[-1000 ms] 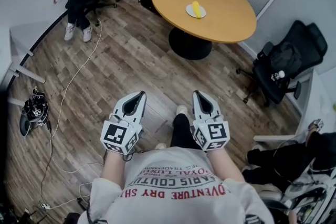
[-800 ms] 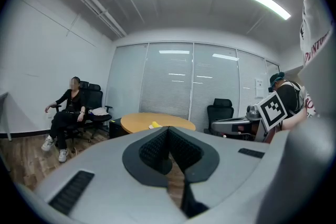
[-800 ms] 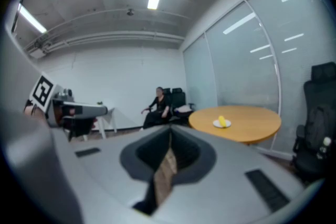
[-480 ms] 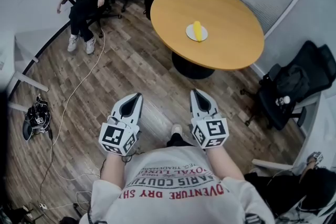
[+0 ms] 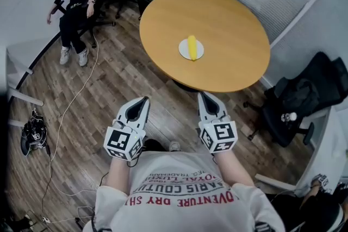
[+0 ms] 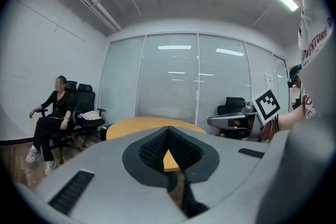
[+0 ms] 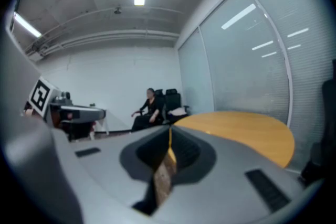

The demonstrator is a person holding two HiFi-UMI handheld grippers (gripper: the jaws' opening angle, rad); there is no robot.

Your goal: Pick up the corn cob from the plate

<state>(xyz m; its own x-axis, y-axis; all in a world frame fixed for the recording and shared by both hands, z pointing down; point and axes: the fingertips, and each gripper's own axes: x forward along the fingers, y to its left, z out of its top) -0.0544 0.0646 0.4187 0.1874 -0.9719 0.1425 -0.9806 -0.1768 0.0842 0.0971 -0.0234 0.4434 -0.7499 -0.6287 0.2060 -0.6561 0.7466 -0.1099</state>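
Observation:
A yellow corn cob point(image 5: 192, 47) lies on a small white plate point(image 5: 183, 52) near the middle of the round wooden table point(image 5: 228, 57). My left gripper point(image 5: 142, 101) and right gripper point(image 5: 205, 98) are held side by side in front of me, short of the table's near edge, over the wood floor. Both have their jaws together with nothing between them. The left gripper view looks over its shut jaws to the table top point(image 6: 142, 124); the right gripper view shows the table top point(image 7: 247, 128) to the right of its shut jaws. The cob is not visible in either gripper view.
A person point(image 5: 70, 5) sits on a black chair at the far left wall. A black office chair point(image 5: 296, 103) stands right of the table. Cables point(image 5: 70, 111) trail over the floor at left. Glass walls with blinds point(image 6: 178, 81) stand behind the table.
The table, plate and cob have come closer and lower in the head view as I moved toward them. Both grippers keep the same shut pose in front of my body.

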